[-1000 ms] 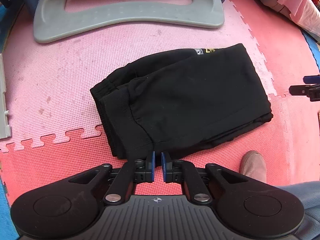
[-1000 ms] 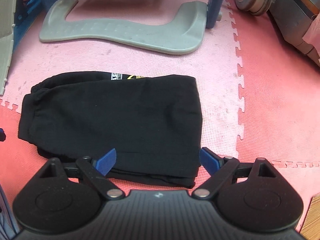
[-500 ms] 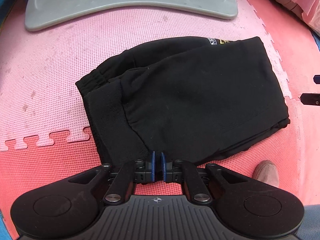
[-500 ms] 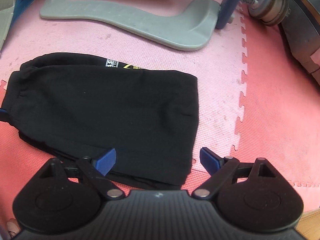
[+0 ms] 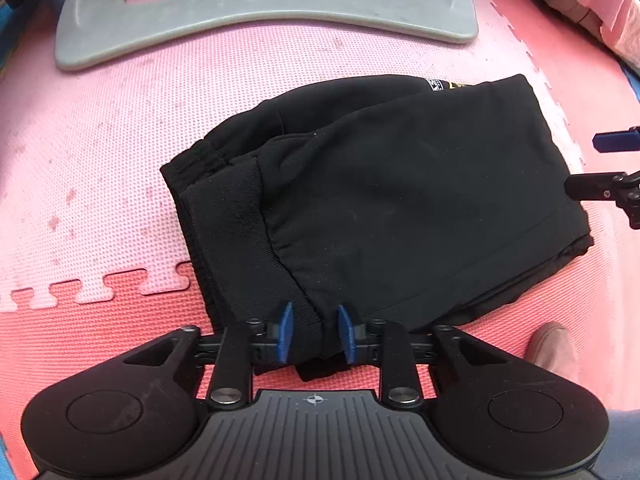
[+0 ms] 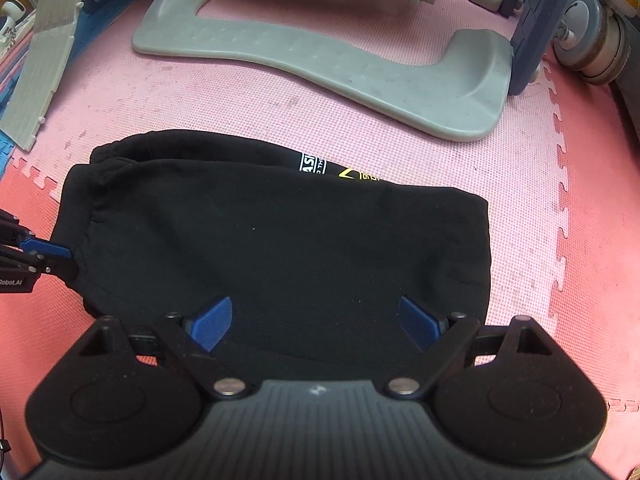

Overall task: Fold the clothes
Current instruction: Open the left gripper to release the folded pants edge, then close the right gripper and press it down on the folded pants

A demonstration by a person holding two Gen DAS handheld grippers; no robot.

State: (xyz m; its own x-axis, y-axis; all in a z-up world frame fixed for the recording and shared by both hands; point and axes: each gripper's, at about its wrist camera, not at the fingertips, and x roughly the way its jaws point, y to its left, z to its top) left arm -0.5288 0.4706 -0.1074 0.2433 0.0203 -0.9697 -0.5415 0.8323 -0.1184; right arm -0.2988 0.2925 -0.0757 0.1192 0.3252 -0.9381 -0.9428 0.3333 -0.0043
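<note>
Black trousers (image 5: 400, 208) lie folded into a thick rectangle on the pink foam mat (image 5: 120, 128), waistband to the left, a small white and yellow label (image 6: 316, 166) at the far edge. My left gripper (image 5: 316, 332) is at the near left corner, its blue pads narrowly apart with the hem bunched between them. It also shows at the left edge of the right wrist view as the left gripper (image 6: 52, 258), touching the cloth's side. My right gripper (image 6: 316, 320) stands wide open low over the near right part of the trousers (image 6: 280, 260).
A grey curved plastic base (image 5: 260, 4) of a child's toy lies beyond the trousers, with a wheel (image 6: 592, 36) at the far right. Red mat tiles (image 6: 600, 240) border the pink ones. A person's foot (image 5: 552, 344) rests at the near right.
My left gripper, shut before, has parted a little and pushed forward onto the trousers' near corner. My right gripper stayed open and moved forward over the cloth.
</note>
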